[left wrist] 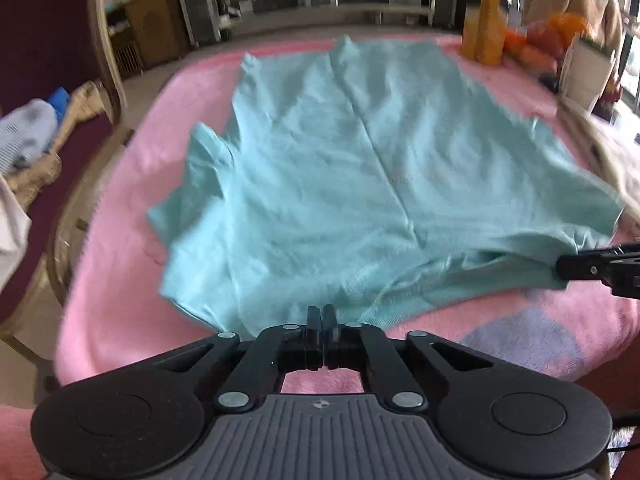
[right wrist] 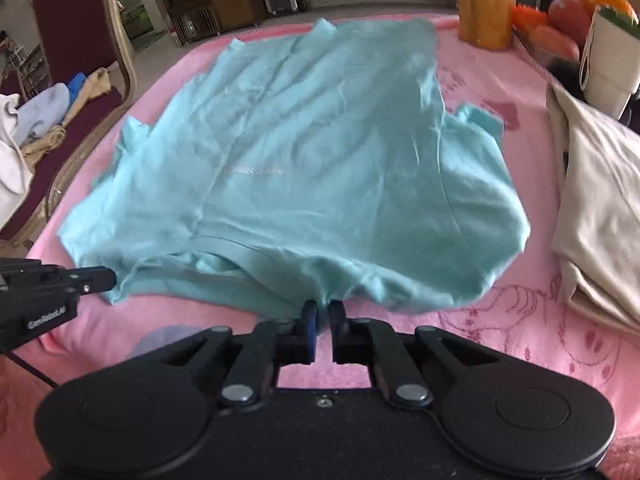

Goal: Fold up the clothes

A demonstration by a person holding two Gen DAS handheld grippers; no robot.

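Black linkage arms of the left gripper (left wrist: 322,314) fill the bottom of its own view, and its two fingers are pressed together on the near edge of the light blue shirt (left wrist: 360,184), pinching the fabric where it bunches up at the tips. Over in the right wrist view, the right gripper (right wrist: 323,312) does the same further along that near edge: its fingers are drawn nearly together with a fold of blue cloth caught between them. Each gripper also shows in the other's view, coming in from the side with its tip at the shirt's edge.

That shirt lies spread flat over a pink blanket (right wrist: 500,320) that covers the table, wrinkled, with a short sleeve sticking out on each side and a faint line of pale print across the middle. Its far hem reaches almost to the far edge of the blanket. Only the near edge is rumpled and doubled up.

To the right of the shirt, apart from it, a beige folded garment (right wrist: 592,208) rests on the blanket. Beyond that stand a white container (right wrist: 608,64), some orange and red items too blurred to identify, and a tall yellow-orange object (right wrist: 486,12) at the far corner. On the left, a dark red chair (right wrist: 76,24) with a pale frame holds a loose heap of clothes (right wrist: 44,116)
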